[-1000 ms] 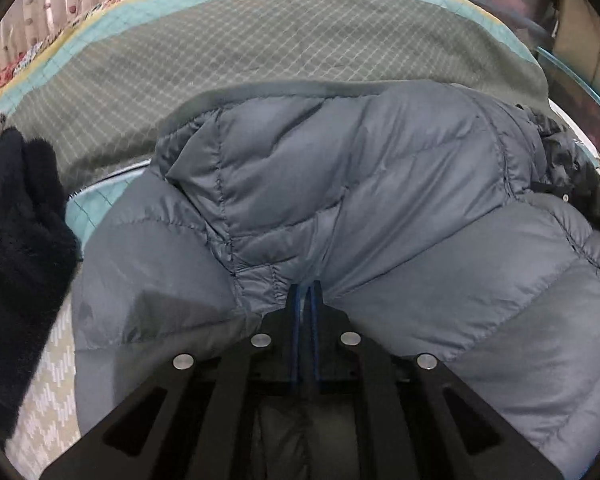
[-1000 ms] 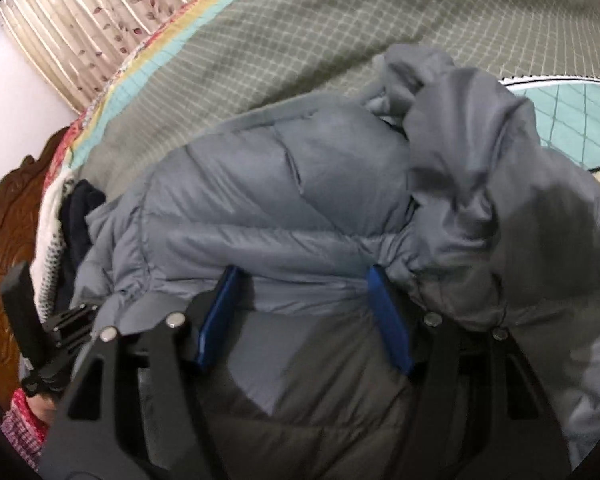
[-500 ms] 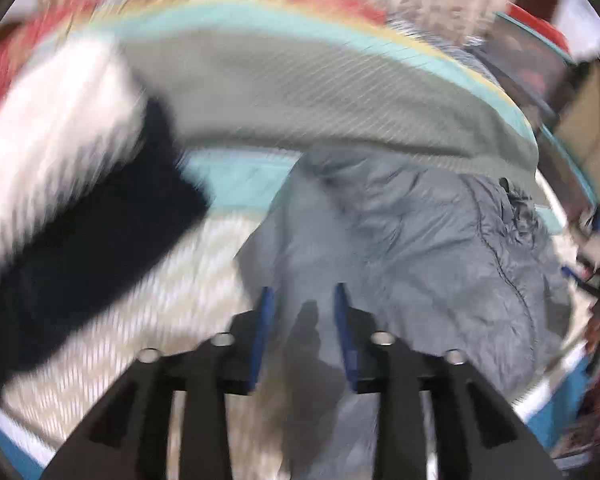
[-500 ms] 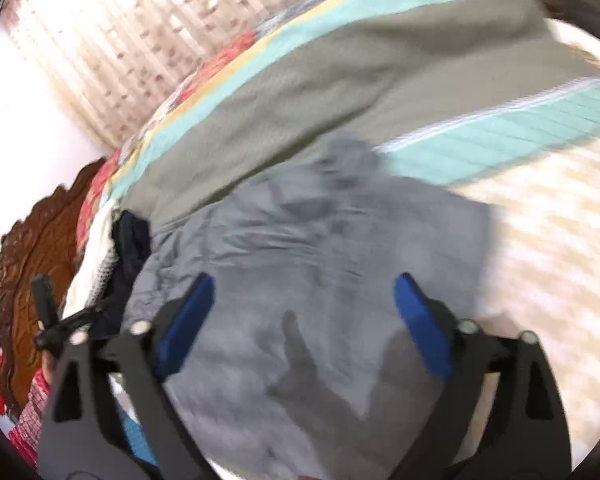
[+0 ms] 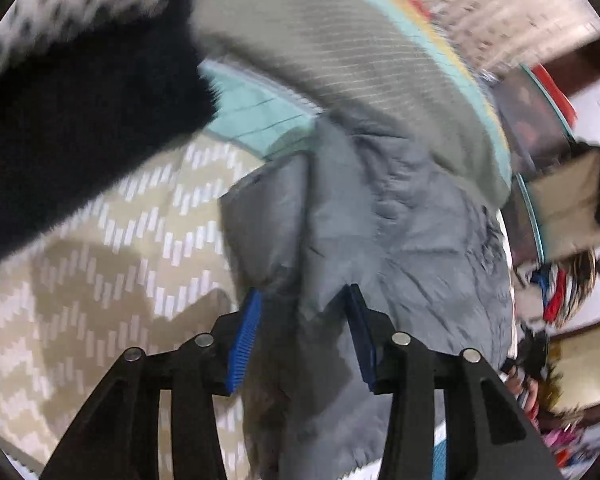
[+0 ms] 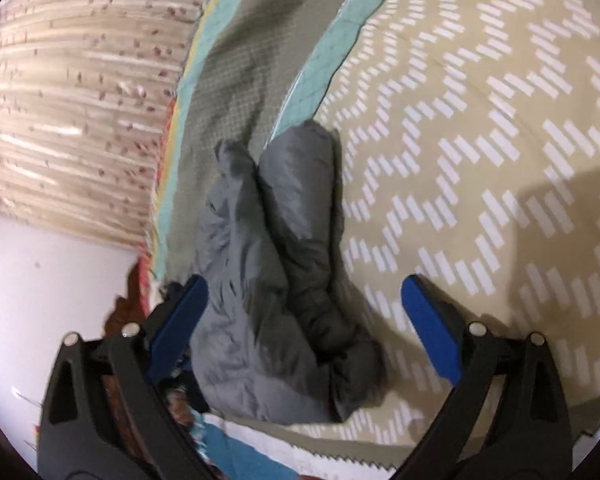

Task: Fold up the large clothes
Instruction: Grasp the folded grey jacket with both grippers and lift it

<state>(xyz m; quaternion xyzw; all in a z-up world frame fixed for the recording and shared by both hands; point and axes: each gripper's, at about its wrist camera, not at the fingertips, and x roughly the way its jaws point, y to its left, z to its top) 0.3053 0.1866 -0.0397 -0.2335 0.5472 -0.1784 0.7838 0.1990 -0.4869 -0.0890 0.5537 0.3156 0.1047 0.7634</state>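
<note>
A grey puffer jacket (image 5: 380,240) lies folded in a long bundle on the bed; it also shows in the right wrist view (image 6: 276,272). My left gripper (image 5: 304,300) is open and empty, raised above the jacket's near end. My right gripper (image 6: 304,292) is open wide and empty, held above the jacket, which lies below and between its blue pads (image 6: 432,328).
The bed has a beige zigzag cover (image 6: 480,140) and a grey-green quilt with teal and yellow bands (image 5: 360,60). A black fuzzy garment (image 5: 72,128) and a white spotted one (image 5: 60,8) lie at the left. Curtains (image 6: 72,100) hang behind. Clutter (image 5: 560,200) stands beside the bed.
My left gripper let go of the jacket, opened and pulled back. My right gripper opened wider and lifted away. Both views swung around; the jacket now lies folded narrower.
</note>
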